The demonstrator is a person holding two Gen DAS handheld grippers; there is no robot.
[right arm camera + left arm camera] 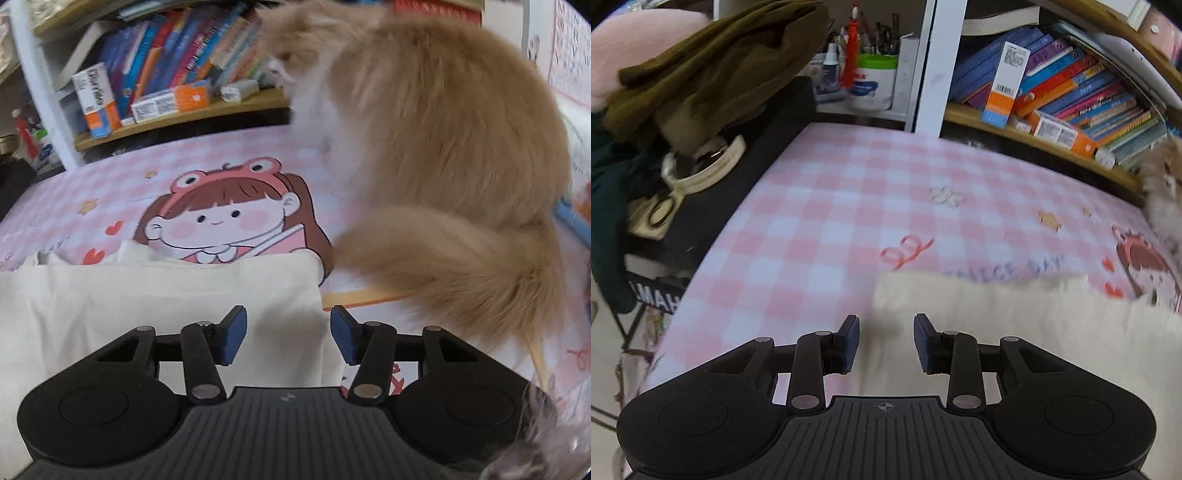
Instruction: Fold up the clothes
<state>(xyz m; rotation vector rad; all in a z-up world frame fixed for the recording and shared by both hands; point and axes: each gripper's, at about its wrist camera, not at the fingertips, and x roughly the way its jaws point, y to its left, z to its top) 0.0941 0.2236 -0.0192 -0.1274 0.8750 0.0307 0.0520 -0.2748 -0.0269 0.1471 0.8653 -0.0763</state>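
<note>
Where spread fingers (pixel 231 334) hover: cloth (pixel 129 306) beneath.

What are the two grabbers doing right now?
Left gripper: open, holding nothing, over the cream cloth.
Right gripper: open, holding nothing.

Both wrist views low, close over pink bed sheet (pixel 820 206) – facing bookshelf (pixel 177 110) – sharing cream cloth (pixel 1015 332).

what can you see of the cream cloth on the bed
The cream cloth is plain, matte woven fabric, lying mostly flat on the pink checked sheet with a bunched, rumpled far edge. Its right edge ends just short of the cat's tail. Both grippers, left and right, are open above it, not gripping.
</note>
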